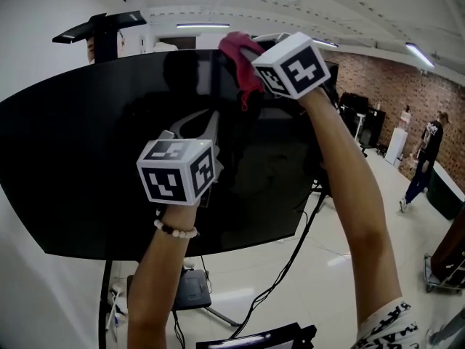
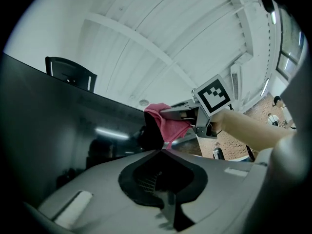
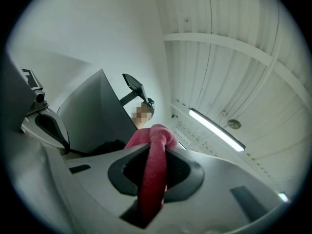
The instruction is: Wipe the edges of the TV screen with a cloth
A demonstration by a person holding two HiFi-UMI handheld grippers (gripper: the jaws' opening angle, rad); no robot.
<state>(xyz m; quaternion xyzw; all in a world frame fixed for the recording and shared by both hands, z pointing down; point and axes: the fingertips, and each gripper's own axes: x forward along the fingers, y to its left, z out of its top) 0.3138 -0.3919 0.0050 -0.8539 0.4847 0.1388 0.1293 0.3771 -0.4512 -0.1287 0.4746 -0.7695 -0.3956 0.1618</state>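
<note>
At top centre of the frame the right tool point(image 1: 254, 55) is clamped on the red cloth point(image 1: 248, 78) at the upper edge of the TV screen point(image 1: 87, 144), while the left tool point(image 2: 161, 150), jaws together and empty, hangs mid-frame.

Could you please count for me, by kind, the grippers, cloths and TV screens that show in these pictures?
Grippers: 2, the left gripper, which holds nothing, and the right gripper, which is shut on the cloth
Red cloth: 1
TV screen: 1
Total: 4
</note>
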